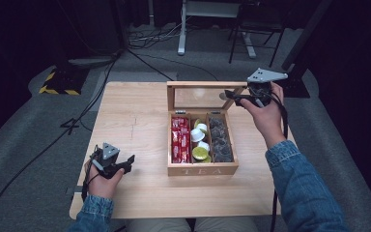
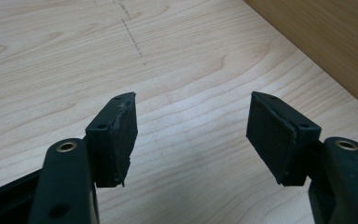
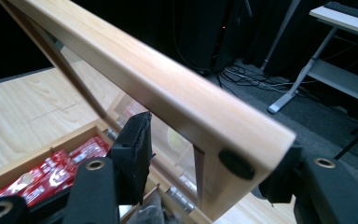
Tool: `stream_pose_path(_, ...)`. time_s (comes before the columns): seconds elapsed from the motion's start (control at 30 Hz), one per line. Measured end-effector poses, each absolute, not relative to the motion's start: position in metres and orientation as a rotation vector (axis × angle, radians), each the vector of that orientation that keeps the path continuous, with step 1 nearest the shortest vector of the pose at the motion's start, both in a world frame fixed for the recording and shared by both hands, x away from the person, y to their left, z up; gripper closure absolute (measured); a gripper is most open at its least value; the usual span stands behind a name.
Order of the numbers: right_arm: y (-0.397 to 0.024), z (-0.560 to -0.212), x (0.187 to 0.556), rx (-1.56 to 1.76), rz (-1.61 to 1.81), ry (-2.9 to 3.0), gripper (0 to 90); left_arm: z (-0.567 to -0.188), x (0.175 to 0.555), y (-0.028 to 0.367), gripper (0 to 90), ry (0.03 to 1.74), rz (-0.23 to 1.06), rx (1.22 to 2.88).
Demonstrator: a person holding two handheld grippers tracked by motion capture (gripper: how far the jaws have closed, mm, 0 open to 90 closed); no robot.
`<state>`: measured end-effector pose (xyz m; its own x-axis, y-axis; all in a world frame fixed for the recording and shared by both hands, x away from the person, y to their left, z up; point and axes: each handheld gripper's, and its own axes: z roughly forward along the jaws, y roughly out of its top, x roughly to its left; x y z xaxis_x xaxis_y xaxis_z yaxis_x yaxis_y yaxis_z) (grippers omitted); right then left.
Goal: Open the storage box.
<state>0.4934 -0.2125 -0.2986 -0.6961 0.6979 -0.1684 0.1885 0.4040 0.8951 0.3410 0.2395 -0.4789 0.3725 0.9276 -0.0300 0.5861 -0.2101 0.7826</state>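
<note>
Between the right gripper's (image 3: 200, 163) jaws stands the free corner of the tea box lid (image 3: 158, 88); one pad sits inside the glass pane, the other beyond the wooden frame. Whether the pads press is not clear. Lid stands raised, near upright, long axis running left–right across the table, hinged at the far edge of the tea box (image 1: 202, 169). Box sits mid-table, right of centre, compartments holding red packets (image 1: 180, 140), white pods (image 1: 199, 137) and dark pods (image 1: 221, 140). Left gripper (image 2: 191, 135): jaws open, empty, low over the table (image 1: 135, 125) near its front left corner.
</note>
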Motion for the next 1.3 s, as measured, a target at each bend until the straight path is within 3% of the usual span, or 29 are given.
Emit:
stream_pose_path(0.4,-0.210,-0.300,0.523,0.812,1.295,2.088,43.7,-0.481,0.325,0.253,34.2,1.352,0.610,1.897)
stream_pose_path(1.3,-0.204,-0.344,0.581,0.988,1.235,2.116,43.4,-0.486,0.331,0.251,34.6,1.340,0.592,1.938)
